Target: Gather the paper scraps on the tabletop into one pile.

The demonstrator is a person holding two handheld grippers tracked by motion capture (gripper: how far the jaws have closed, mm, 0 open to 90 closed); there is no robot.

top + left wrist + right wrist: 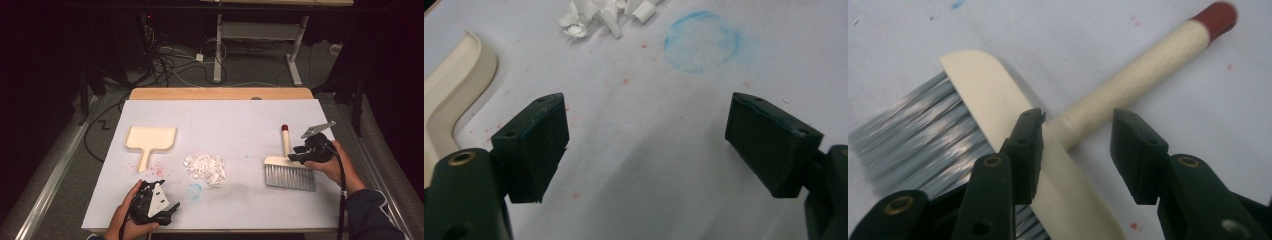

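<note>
A cream brush (286,142) with grey bristles and a red-tipped handle lies flat on the right of the white table cover (240,117). My right gripper (296,153) is low over it. In the right gripper view its jaws (1079,120) straddle the spot where the handle (1143,62) meets the brush head (983,85), with a gap still showing at the right jaw. A pile of white paper scraps (206,169) sits mid-table and a cream dustpan (150,139) lies to its left. My left gripper (165,197) rests near the front edge, open (647,102), with nothing between its jaws.
A blue chalk ring (195,191) (701,42) and red specks mark the cover near the scraps (589,20). The dustpan's rim (454,85) is close on the left gripper's left. Beyond the table's wooden far edge (220,93) are floor cables and desk legs.
</note>
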